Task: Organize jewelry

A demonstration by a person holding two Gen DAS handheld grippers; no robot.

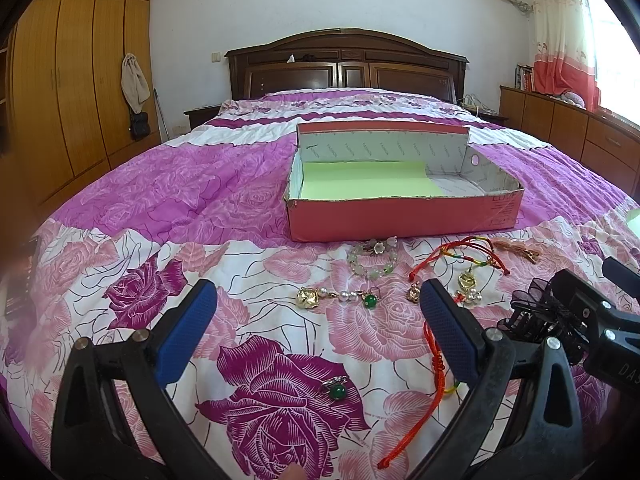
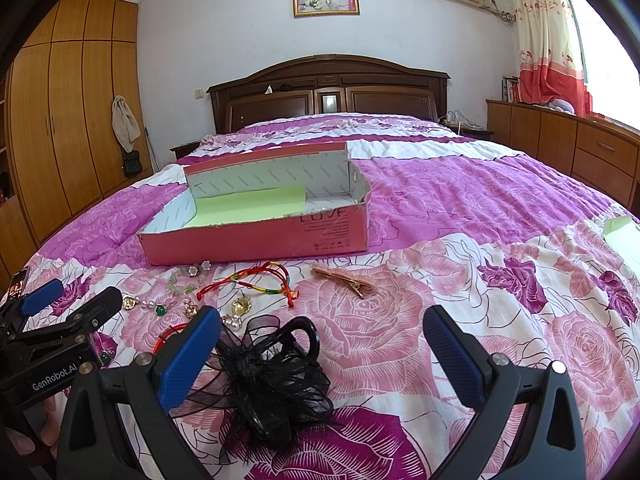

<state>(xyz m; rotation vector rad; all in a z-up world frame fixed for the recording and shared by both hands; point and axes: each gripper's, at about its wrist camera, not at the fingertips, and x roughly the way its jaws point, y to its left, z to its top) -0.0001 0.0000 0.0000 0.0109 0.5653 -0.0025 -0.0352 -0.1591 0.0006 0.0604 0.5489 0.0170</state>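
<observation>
On the bed's floral quilt (image 1: pixel 248 184), near the empty pink box (image 1: pixel 404 220), the jewelry is spread: bead bracelet (image 1: pixel 370 262), red cords (image 1: pixel 460 256), green-stone ring (image 1: pixel 336 389). Both grippers, left (image 1: pixel 318 312) and right (image 2: pixel 322 340), are held with jaws wide and empty. A first pick is probably being chosen; the black hair claw (image 2: pixel 264 376) lies nearest. Small pieces are hard to identify.
</observation>
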